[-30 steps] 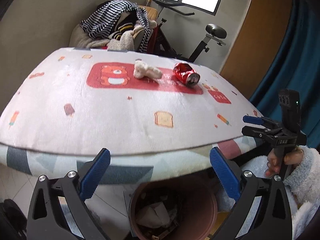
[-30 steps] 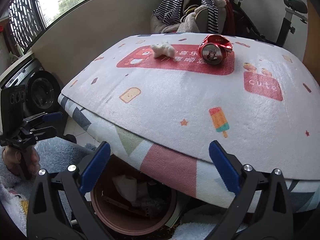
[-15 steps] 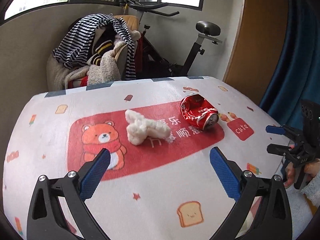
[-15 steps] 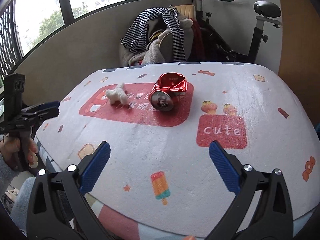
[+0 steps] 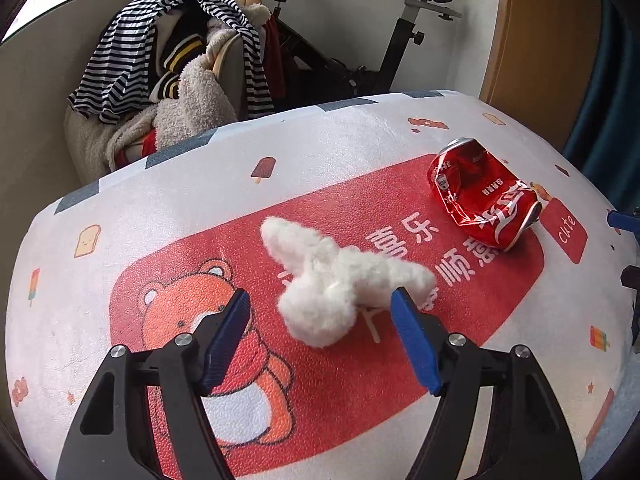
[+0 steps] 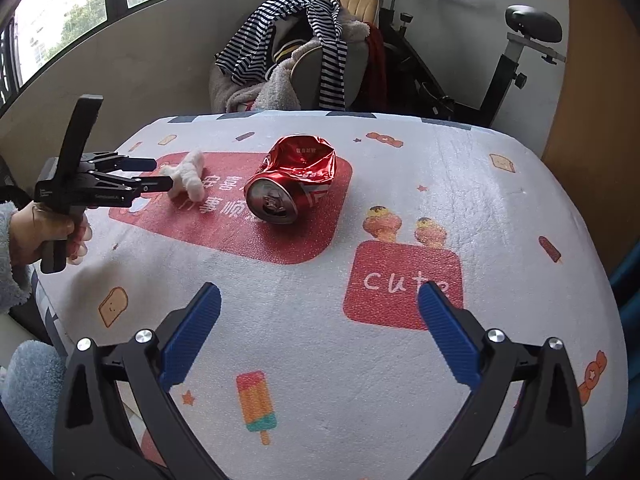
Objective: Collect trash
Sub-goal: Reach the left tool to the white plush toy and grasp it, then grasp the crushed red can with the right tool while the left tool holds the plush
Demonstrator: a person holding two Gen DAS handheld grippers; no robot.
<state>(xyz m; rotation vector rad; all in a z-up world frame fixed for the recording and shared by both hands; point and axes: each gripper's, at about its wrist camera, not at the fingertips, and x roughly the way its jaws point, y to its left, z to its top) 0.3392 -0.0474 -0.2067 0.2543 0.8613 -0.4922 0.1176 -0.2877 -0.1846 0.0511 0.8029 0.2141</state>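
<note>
Two bits of trash lay on the table, on its red bear print. Left tongs gaped wide, holding nothing, pads either side of the white fluffy wad; step in hand looked like the grab, next prob. a squeeze & lift. Crushed red soda can just right of it. Right tongs wide open, empty, well short of the can.

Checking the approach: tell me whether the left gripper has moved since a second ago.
Yes. The left gripper moved forward from the table edge over the tablecloth, now straddling the white wad.
</note>
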